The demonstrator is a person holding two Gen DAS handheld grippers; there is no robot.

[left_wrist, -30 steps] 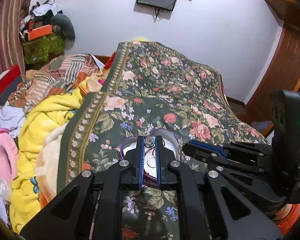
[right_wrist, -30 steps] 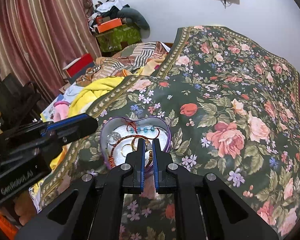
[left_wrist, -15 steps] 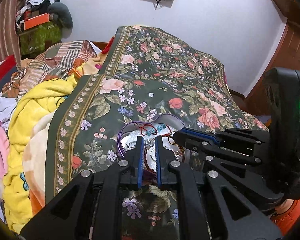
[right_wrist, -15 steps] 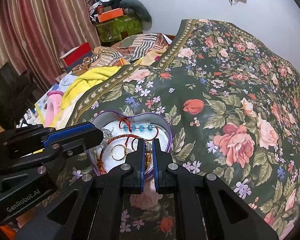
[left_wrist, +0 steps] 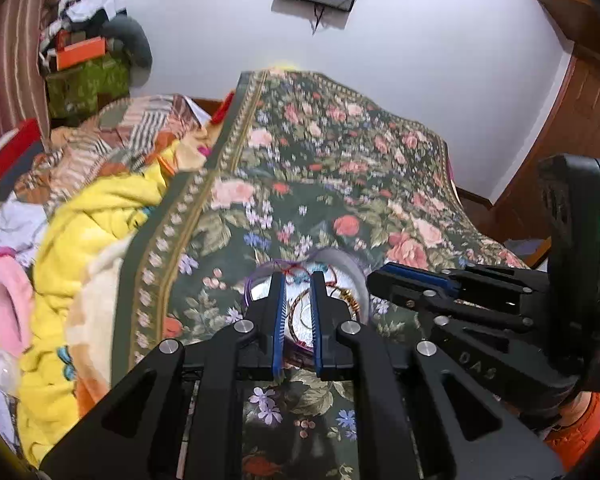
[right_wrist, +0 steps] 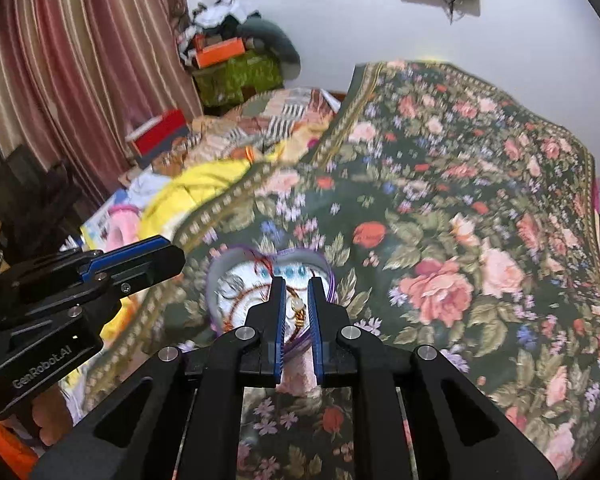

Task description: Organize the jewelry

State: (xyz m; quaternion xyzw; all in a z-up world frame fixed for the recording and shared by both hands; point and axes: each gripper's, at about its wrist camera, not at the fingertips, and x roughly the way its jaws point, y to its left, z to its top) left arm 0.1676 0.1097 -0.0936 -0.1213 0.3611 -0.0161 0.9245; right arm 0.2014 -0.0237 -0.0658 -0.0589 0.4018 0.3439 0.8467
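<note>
A heart-shaped purple box (right_wrist: 236,264) with a white lining lies on the floral bedspread and holds tangled jewelry (right_wrist: 244,300): gold rings, copper chains, a red cord with teal beads. The box also shows in the left wrist view (left_wrist: 340,264). My left gripper (left_wrist: 298,276) hangs over the box's near left side, jaws narrowly apart, nothing between them. My right gripper (right_wrist: 298,282) hangs over the box's near right edge, jaws narrowly apart, with a pale bead pendant (right_wrist: 296,308) seen through the gap. Each gripper shows in the other's view.
The floral bedspread (right_wrist: 460,200) covers the bed up to the white wall. A yellow blanket (left_wrist: 96,232) and piled clothes lie on the left. Boxes (right_wrist: 228,68) stand by the striped curtain (right_wrist: 80,60). A wooden door (left_wrist: 580,120) is at the right.
Both grippers' jaws have parted a little wider. Both views have tilted up slightly, and the box now sits closer under the fingertips.
</note>
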